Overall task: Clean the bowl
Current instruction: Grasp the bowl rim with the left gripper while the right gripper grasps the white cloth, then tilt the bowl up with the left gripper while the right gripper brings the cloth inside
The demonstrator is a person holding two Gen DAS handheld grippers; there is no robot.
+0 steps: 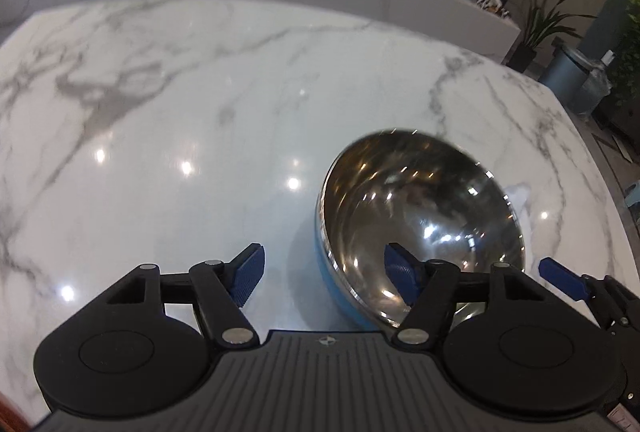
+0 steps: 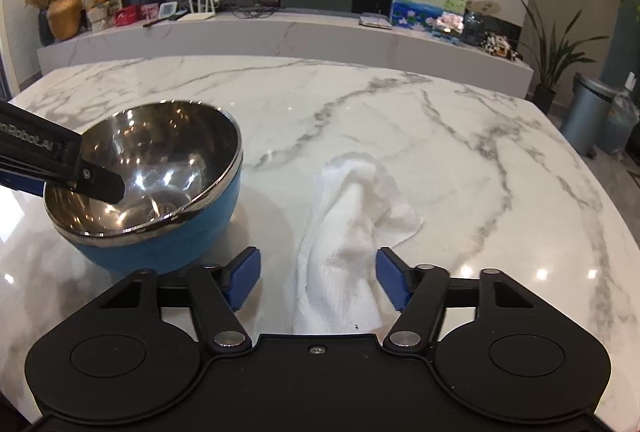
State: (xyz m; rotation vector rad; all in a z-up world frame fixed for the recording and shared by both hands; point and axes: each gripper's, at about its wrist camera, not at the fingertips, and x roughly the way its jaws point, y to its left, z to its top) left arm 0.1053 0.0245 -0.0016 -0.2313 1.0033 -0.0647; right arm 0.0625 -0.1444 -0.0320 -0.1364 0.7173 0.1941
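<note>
Left wrist view: the left gripper (image 1: 324, 272) straddles the near rim of the bowl (image 1: 420, 216), 1 blue finger outside its blue wall, the other inside the shiny steel; the fingers are apart and no pad presses the rim. The bowl sits tilted on the marble table (image 1: 200, 119).

Right wrist view: the right gripper (image 2: 318, 278) has its 2 fingers apart around a white cloth (image 2: 352, 232) lying on the table just right of the bowl; the right pad touches it, the left does not.
</note>
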